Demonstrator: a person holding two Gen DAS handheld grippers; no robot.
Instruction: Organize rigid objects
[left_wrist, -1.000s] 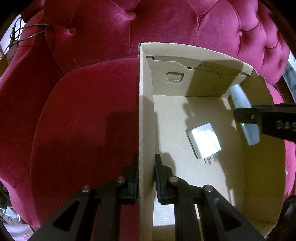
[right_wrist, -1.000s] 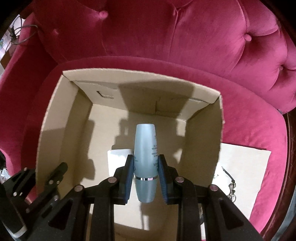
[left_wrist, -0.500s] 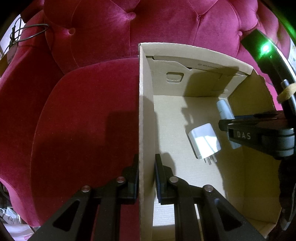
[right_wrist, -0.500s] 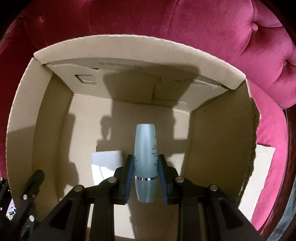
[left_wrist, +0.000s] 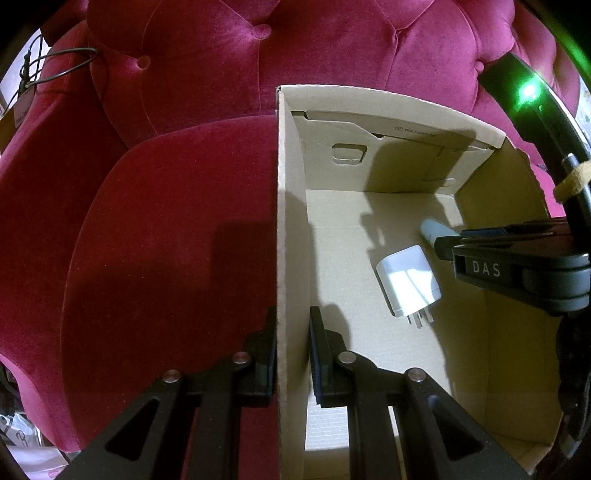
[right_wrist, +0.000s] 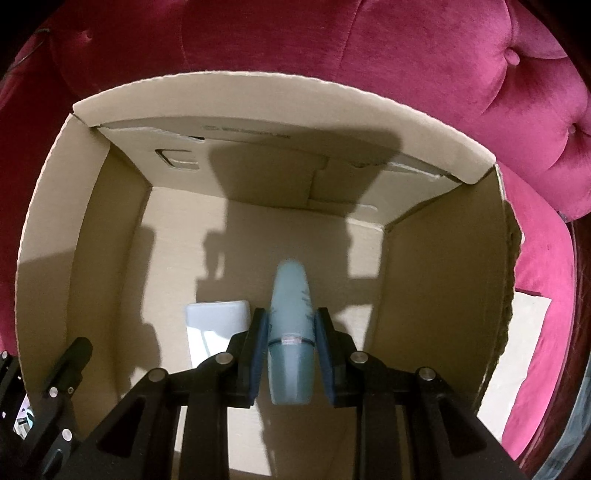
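An open cardboard box (left_wrist: 291, 206) stands on a crimson velvet seat. My left gripper (left_wrist: 291, 350) is shut on the box's left wall. A white plug adapter (left_wrist: 408, 282) lies on the box floor; it also shows in the right wrist view (right_wrist: 216, 317). My right gripper (right_wrist: 290, 339) is low inside the box, shut on a pale blue bottle (right_wrist: 290, 332) that points forward. In the left wrist view the right gripper (left_wrist: 454, 245) reaches in from the right, with the bottle's tip (left_wrist: 434, 229) showing just beyond the adapter.
The tufted crimson sofa back (left_wrist: 295, 55) rises behind the box. The box walls (right_wrist: 443, 295) close in around my right gripper. A flat cardboard sheet (right_wrist: 524, 332) lies on the seat right of the box. A thin cable (left_wrist: 55, 70) hangs at the far left.
My right gripper has gone down into the box with the bottle, from above the rim to near the floor beside the adapter. The left gripper has kept still on the wall.
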